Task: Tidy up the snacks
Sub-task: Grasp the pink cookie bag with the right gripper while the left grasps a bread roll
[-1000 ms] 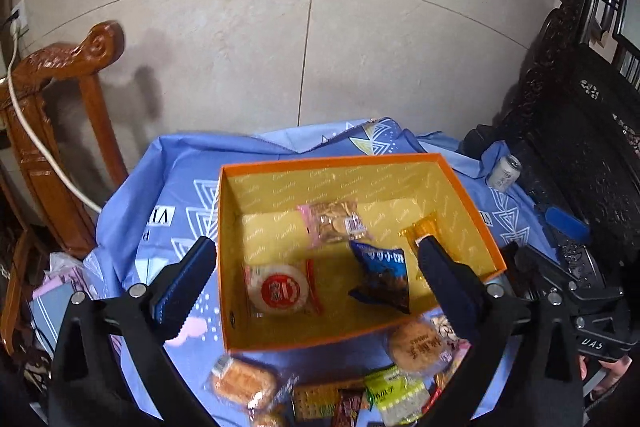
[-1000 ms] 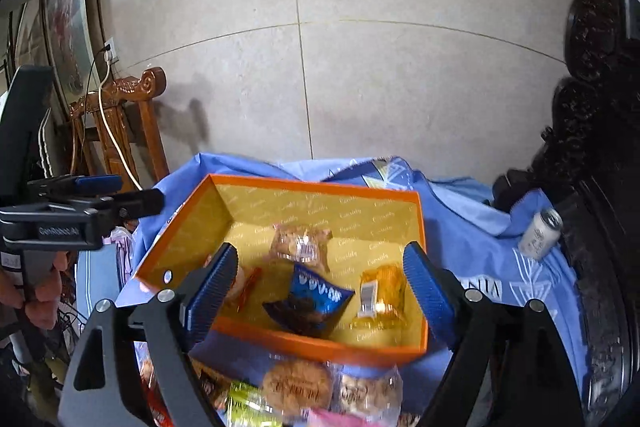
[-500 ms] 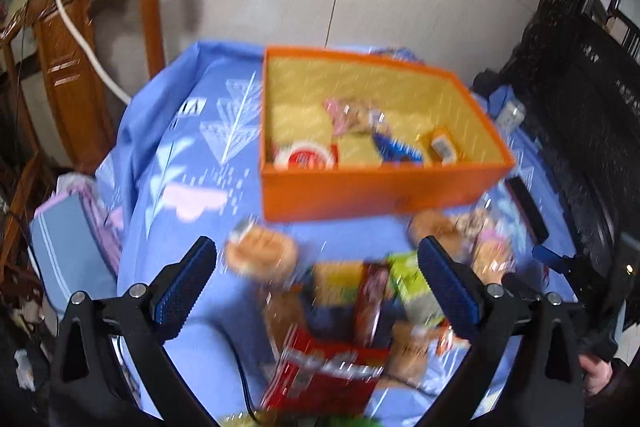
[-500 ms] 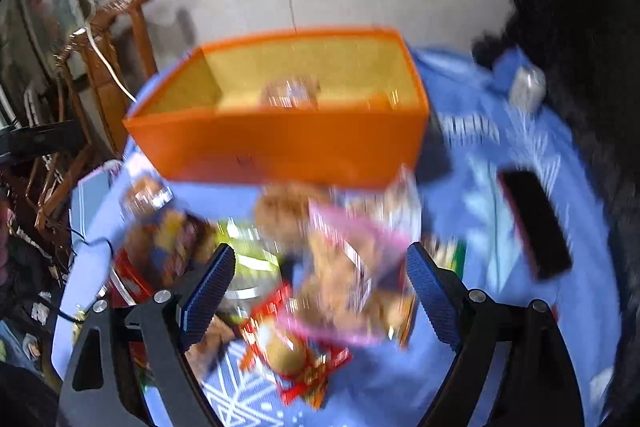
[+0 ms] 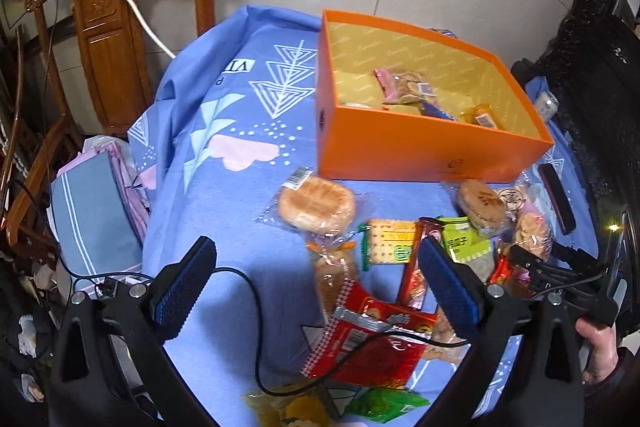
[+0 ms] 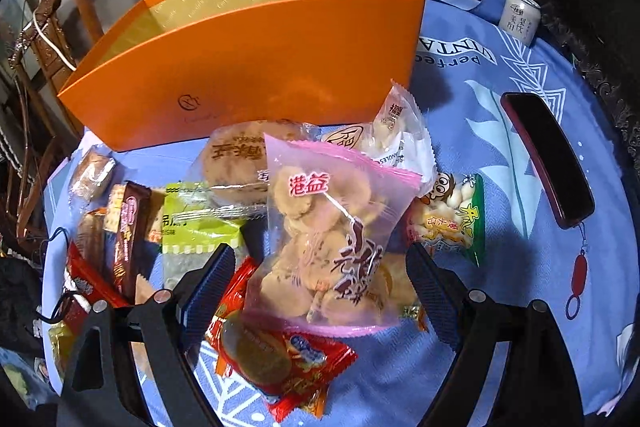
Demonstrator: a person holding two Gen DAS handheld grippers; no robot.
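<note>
Pale floor tiles are showing behind a table [image 5: 224, 195] draped in a blue patterned cloth, with a carved wooden chair [image 5: 108, 27] standing at its far left corner and dark carved furniture [image 5: 592, 75] lining the right side. We are holding both tools above the loose pile of snacks at the near edge of the table.

An orange box [image 5: 424, 151] with a yellow lining is sitting on the cloth beyond the pile, and a few wrapped snacks are already lying inside it. A round wrapped cake [image 5: 316, 205] is resting on the cloth just in front of the box's left corner.

Our left hand-held gripper [image 5: 316, 291] is hovering with its jaws spread wide and nothing between the pads; below it a red snack packet [image 5: 368, 347] is lying with a black cable draped across it, and a cracker pack [image 5: 390, 241] is lying just beyond.

Our right hand-held gripper [image 6: 320, 291] is also standing wide open, gripping nothing. Its two fingers are flanking a pink bag of biscuits [image 6: 332, 239] that is lying on top of the heap, but the pads are not pressing on it. A green packet [image 6: 196, 223] is lying to the left of the bag, a red wrapped biscuit [image 6: 276, 359] below it, and a peanut packet [image 6: 452, 219] to the right. A dark phone [image 6: 548, 155] is lying on the cloth well to the right, and a small white can [image 6: 520, 17] is standing near the far right edge.
</note>
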